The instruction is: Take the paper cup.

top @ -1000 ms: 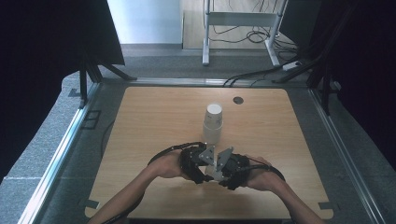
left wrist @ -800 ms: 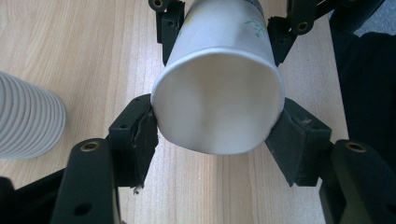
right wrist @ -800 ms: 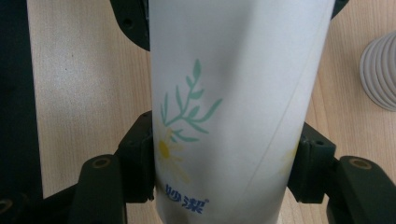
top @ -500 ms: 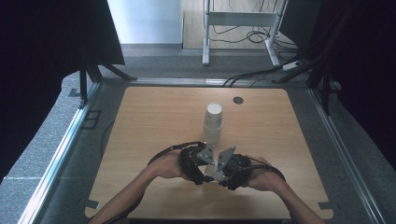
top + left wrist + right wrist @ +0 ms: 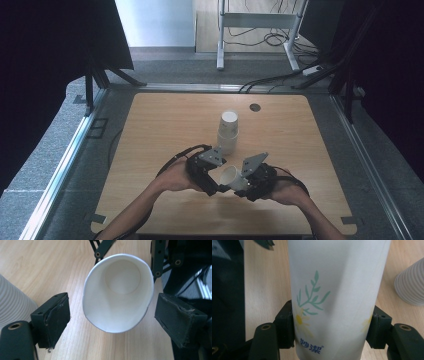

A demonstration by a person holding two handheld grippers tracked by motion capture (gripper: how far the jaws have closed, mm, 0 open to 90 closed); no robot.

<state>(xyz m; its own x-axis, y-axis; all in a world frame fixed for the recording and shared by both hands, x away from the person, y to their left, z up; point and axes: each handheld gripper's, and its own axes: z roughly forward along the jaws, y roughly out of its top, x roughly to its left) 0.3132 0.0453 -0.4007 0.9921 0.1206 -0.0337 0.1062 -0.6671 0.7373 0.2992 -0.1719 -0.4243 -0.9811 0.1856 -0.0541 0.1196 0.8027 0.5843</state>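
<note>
Two grippers meet at the table's (image 5: 150,130) near edge: the right gripper (image 5: 332,327) clamps a paper cup (image 5: 231,177) lying sideways, mouth toward the left gripper (image 5: 112,322). Its jaws have just been opening, pads clear of the rim between them. Beyond stands a cup stack (image 5: 228,131).

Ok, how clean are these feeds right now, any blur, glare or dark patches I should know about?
High view: table evenly lit, surroundings very dark, the paper cup small between the grippers. Left gripper view: cup mouth sharp, soft shading inside, no glare; the ribbed cup at the edge slightly soft. Right gripper view: the cup's wall very close, its flower print a little soft, left side dark.
</note>
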